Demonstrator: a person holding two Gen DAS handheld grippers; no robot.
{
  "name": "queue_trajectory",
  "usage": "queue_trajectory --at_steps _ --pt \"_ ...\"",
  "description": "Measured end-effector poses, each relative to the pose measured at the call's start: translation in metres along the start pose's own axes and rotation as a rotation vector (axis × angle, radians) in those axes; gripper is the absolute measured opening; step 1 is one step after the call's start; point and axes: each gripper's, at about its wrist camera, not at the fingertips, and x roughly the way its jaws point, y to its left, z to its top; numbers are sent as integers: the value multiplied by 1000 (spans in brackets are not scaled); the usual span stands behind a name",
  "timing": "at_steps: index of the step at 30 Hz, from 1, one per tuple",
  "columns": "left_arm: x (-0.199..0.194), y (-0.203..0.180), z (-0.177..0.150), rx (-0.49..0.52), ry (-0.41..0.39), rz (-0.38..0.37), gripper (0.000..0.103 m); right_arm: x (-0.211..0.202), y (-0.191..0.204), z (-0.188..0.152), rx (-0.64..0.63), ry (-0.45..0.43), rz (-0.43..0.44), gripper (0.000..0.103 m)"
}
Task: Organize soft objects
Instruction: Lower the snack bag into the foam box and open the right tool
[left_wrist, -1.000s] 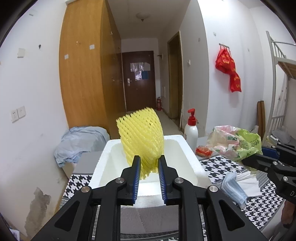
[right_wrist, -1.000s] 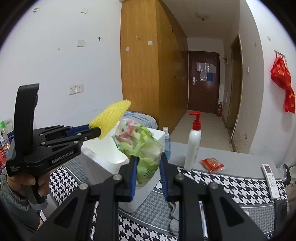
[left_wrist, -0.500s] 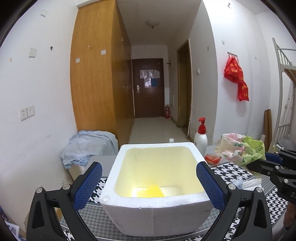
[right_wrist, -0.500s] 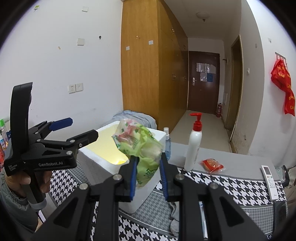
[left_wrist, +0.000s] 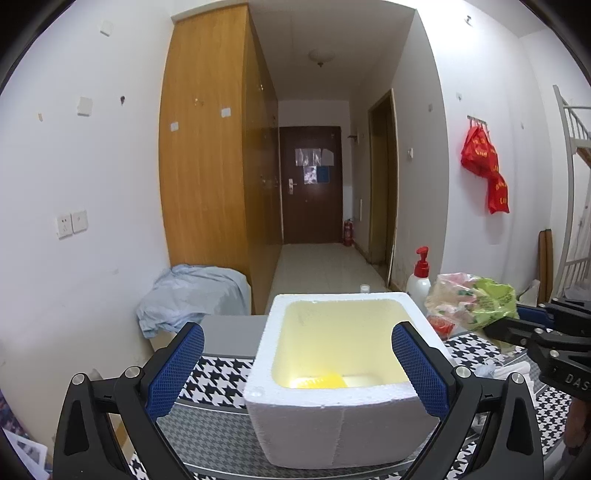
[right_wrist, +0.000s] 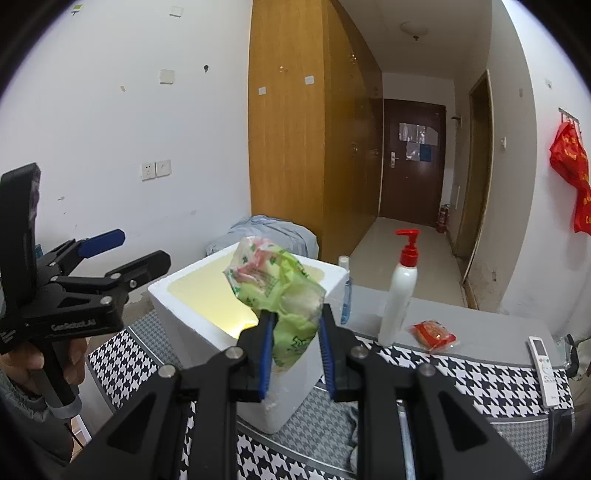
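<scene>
A white foam box (left_wrist: 332, 435) stands on the houndstooth tablecloth. A yellow foam net (left_wrist: 321, 380) lies on its floor. My left gripper (left_wrist: 297, 332) is open wide just short of the box, its blue pads (left_wrist: 177, 365) framing it, nothing between them. The right wrist view shows the left gripper (right_wrist: 136, 249) to the left of the box (right_wrist: 192, 306). My right gripper (right_wrist: 295, 321) is shut on a crumpled green plastic bag (right_wrist: 280, 284), held beside the box's right rim. In the left wrist view, bag (left_wrist: 472, 299) and right gripper (left_wrist: 517, 321) sit at the right.
Behind the box stand a white pump bottle (right_wrist: 400, 295) with a red top and a small spray bottle (right_wrist: 345, 291). A red packet (right_wrist: 434, 334) and a remote (right_wrist: 543, 369) lie at the right. A pale blue cloth heap (left_wrist: 188, 295) sits beyond the table's left end.
My left gripper opened and let go of the yellow foam net, which now lies in the box. It then drew back from the box. The right gripper and bag stayed put.
</scene>
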Motion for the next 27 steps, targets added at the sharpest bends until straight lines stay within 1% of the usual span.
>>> queue_trajectory --at_steps 11,14,27 --pt "-2 15 -3 -19 8 26 102 11 14 11 -22 8 15 27" --pt "-5 19 -3 -24 10 43 102 13 19 13 -27 7 35 27" --pt "-19 36 -9 -42 -7 72 102 33 28 22 -21 34 54 27"
